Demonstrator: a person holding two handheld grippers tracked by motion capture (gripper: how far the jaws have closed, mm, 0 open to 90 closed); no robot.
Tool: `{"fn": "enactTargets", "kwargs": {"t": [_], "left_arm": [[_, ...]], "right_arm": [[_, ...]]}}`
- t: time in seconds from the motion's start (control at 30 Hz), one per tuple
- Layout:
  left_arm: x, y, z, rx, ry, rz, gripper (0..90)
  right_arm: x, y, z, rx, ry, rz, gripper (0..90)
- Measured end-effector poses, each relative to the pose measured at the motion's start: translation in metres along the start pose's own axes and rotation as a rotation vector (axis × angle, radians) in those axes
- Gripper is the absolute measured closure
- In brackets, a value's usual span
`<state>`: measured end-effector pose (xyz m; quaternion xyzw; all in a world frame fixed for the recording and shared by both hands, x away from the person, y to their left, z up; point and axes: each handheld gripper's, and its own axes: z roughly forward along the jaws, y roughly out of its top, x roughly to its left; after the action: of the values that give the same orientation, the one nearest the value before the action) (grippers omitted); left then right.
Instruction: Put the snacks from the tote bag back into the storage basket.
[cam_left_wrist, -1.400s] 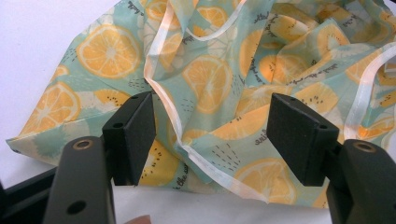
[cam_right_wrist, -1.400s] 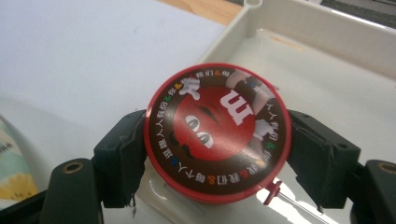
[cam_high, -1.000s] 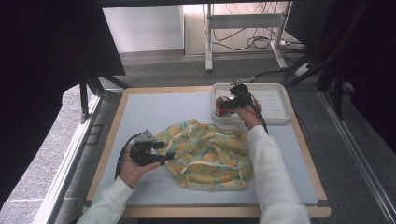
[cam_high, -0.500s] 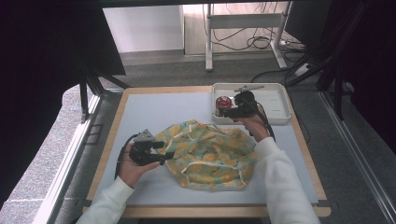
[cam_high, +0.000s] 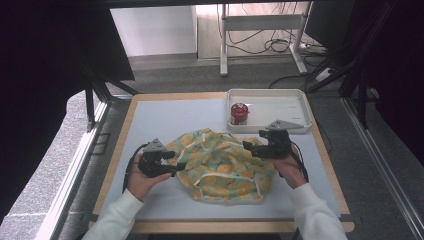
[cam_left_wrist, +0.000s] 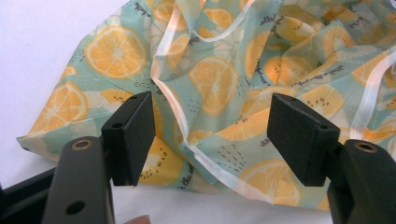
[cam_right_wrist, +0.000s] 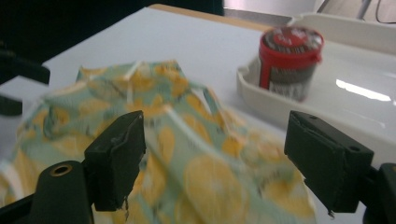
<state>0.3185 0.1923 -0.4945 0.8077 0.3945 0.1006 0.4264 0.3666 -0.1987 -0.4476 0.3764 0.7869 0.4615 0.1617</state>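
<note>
With both my left tool (cam_high: 172, 165) and my right tool (cam_high: 248, 146) gaping wide and holding nothing at either side of the crumpled bag (cam_high: 222, 165) on the tabletop (cam_high: 165, 120), I risk pinching one thin layer — or just a white strap — so it slips or bunches.

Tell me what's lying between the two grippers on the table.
The crumpled fruit-print cloth lies between the left gripper and right gripper, seen in the high view.
</note>
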Motion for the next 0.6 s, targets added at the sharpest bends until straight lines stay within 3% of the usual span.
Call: {"fn": "enactTargets", "kwargs": {"t": [0.17, 0.3, 0.5, 0.6], "left_arm": [[0.002, 0.000, 0.000, -0.001, 0.005, -0.007, 33.0], [0.002, 0.000, 0.000, -0.001, 0.009, -0.007, 33.0], [0.002, 0.000, 0.000, 0.002, 0.014, -0.007, 33.0], [0.002, 0.000, 0.000, 0.003, 0.016, -0.004, 32.9]], "right_arm": [[-0.007, -0.033, -0.021, 0.011, -0.019, 0.034, 20.9], [-0.017, -0.052, -0.037, -0.013, -0.029, 0.081, 20.9], [-0.025, -0.057, -0.047, -0.051, -0.034, 0.114, 20.9], [-0.023, -0.057, -0.046, -0.046, -0.036, 0.093, 20.9]]}}
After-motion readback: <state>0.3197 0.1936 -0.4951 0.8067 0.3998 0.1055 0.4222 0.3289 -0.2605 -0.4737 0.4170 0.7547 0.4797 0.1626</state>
